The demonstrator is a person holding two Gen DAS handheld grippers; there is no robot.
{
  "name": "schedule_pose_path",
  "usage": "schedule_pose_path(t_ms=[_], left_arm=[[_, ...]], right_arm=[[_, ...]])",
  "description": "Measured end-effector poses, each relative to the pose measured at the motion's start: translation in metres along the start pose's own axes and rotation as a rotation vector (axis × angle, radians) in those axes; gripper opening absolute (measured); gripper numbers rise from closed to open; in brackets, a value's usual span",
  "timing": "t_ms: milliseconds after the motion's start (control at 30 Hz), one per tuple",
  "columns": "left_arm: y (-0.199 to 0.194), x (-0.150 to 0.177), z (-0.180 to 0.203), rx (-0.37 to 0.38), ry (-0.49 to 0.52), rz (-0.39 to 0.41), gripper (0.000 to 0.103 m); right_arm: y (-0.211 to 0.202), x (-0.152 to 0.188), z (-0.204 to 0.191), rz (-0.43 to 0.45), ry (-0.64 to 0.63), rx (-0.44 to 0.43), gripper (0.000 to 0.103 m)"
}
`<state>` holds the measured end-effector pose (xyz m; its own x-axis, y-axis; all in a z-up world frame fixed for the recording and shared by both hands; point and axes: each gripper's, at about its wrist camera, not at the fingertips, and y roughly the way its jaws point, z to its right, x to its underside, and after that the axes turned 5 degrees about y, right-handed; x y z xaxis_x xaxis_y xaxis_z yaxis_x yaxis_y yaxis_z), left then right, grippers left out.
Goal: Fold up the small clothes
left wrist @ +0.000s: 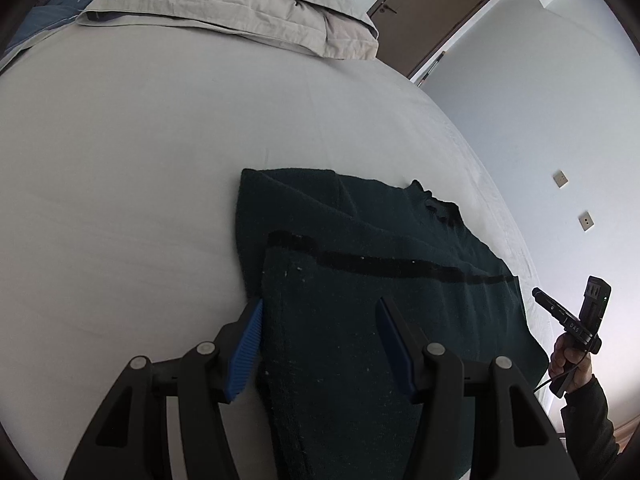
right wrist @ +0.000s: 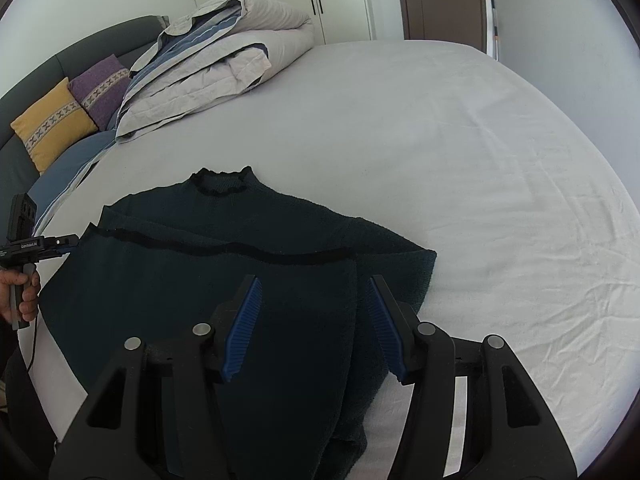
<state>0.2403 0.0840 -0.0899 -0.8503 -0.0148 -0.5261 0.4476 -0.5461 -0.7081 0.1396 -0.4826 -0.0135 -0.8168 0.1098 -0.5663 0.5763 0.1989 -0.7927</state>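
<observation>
Lying flat on the smooth pale sheet (right wrist: 460, 152), your fuzzy dark-green knit sweater (right wrist: 208, 280) had its black-trimmed hem folded up over the body and a frilled collar. Your left gripper (left wrist: 320, 320) and right gripper (right wrist: 314, 300) both hung released just above it, ribbed blue pads (right wrist: 244, 320) parted. "DAS" marked one handle.

We get soft, even daylight in both views, with the white sheet (right wrist: 460, 168) bright and nearly washed out toward the right in the right wrist view, while the dark sweater (right wrist: 224, 264) swallows most of its own detail. Shadows stay faint, and nothing looks motion-blurred. The fisheye bends the door (left wrist: 432, 16) and the bed edges hard, and all 4 corners go black.
</observation>
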Motion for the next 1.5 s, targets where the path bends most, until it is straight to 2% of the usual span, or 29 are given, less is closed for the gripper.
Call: schedule_pose_path(t_ms=[267, 333, 367, 400, 433, 567, 867, 1133, 1367, 1500], left_arm=[[0.001, 0.003, -0.006, -0.003, -0.014, -0.006, 0.059], [0.003, 0.003, -0.004, -0.023, -0.003, -0.007, 0.047], [0.005, 0.002, -0.002, -0.036, 0.003, -0.008, 0.040], [0.006, 0.002, -0.002, -0.047, 0.008, -0.009, 0.029], [0.006, 0.003, -0.002, -0.050, 0.009, -0.008, 0.024], [0.002, 0.004, 0.001, -0.075, 0.030, 0.014, 0.016], [-0.013, 0.003, 0.021, -0.151, 0.106, 0.069, 0.013], [-0.009, 0.012, 0.024, -0.233, 0.144, 0.021, 0.015], [-0.018, 0.022, 0.034, -0.241, 0.214, 0.092, 0.014], [-0.017, 0.021, 0.037, -0.283, 0.254, 0.101, 0.012]], right_arm=[[0.047, -0.006, 0.013, -0.105, 0.056, 0.024, 0.050], [0.056, -0.003, 0.011, -0.120, 0.045, 0.039, 0.024], [0.058, -0.002, 0.009, -0.119, 0.033, 0.052, 0.020], [0.059, 0.000, 0.006, -0.113, 0.023, 0.061, 0.014], [0.059, 0.001, 0.004, -0.103, 0.018, 0.063, 0.008], [0.046, 0.003, -0.009, -0.045, -0.006, 0.092, 0.005], [-0.008, 0.001, -0.039, 0.127, -0.074, 0.177, 0.005], [-0.012, 0.011, -0.051, 0.092, -0.138, 0.217, 0.005], [-0.011, 0.014, -0.055, 0.103, -0.146, 0.212, 0.005], [-0.018, 0.013, -0.062, 0.130, -0.164, 0.220, 0.005]])
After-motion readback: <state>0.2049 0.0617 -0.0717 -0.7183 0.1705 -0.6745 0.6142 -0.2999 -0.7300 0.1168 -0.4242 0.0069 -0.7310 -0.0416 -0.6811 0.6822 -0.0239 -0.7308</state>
